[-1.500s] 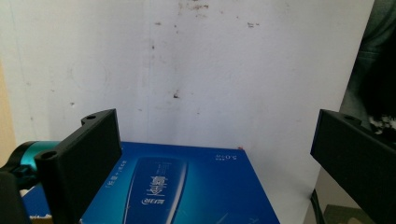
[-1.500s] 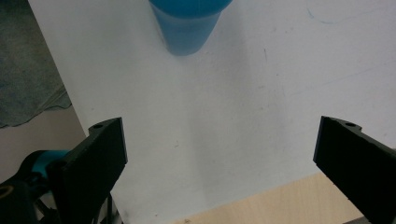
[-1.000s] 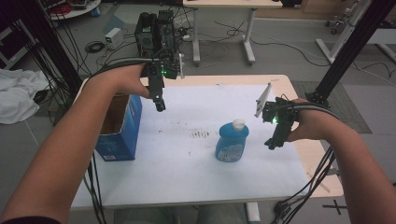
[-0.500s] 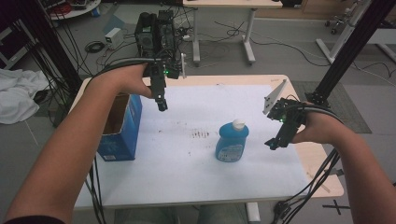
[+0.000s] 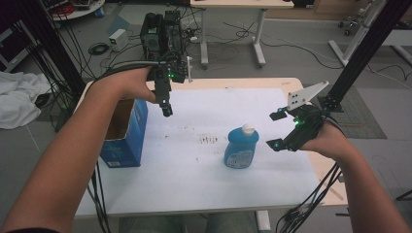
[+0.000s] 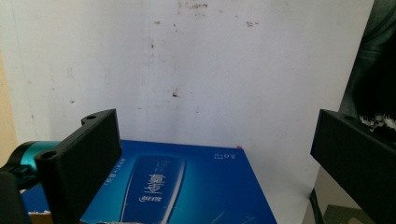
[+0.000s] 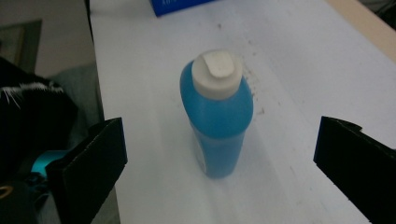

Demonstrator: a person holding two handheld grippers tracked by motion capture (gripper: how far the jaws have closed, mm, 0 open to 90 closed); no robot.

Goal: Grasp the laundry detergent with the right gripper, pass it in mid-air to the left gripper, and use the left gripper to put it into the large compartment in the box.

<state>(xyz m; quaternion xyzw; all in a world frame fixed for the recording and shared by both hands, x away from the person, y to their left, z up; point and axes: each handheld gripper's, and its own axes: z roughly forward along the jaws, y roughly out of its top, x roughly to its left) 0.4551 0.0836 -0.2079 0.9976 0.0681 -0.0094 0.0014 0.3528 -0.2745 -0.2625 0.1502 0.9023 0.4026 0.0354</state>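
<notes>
1. Table (image 5: 194, 194): white sheet over a wooden top, speckled with dark marks near the middle. Bare space around the bottle on all sides.
2. Box (image 5: 127, 131): blue carton, top flaps open, standing at the left edge of the table. Printed blue side seen close below the left jaws in the left gripper view (image 6: 187, 186).
3. Bottle (image 5: 241, 148): blue, white flip cap, upright, right of centre on the sheet, well apart from the box. In the right gripper view (image 7: 219, 116), sits between the two jaws but farther off, not yet inside them.
4. Right hand-held gripper (image 5: 278, 130): jaws spread wide, just beside the bottle on its right, nothing held. Looks like the approach to a grasp.
5. Left hand-held gripper (image 5: 166, 106): held above the table's left rear, next to the box, pointing down; jaws wide apart, nothing between them.
6. For a good grasp, probably: keep the jaws level, bring them forward so the bottle's body lies squarely between them, close on the wide blue part below the cap rather than on the cap. Slow closing, since a one-sided touch could tip the upright bottle.
</notes>
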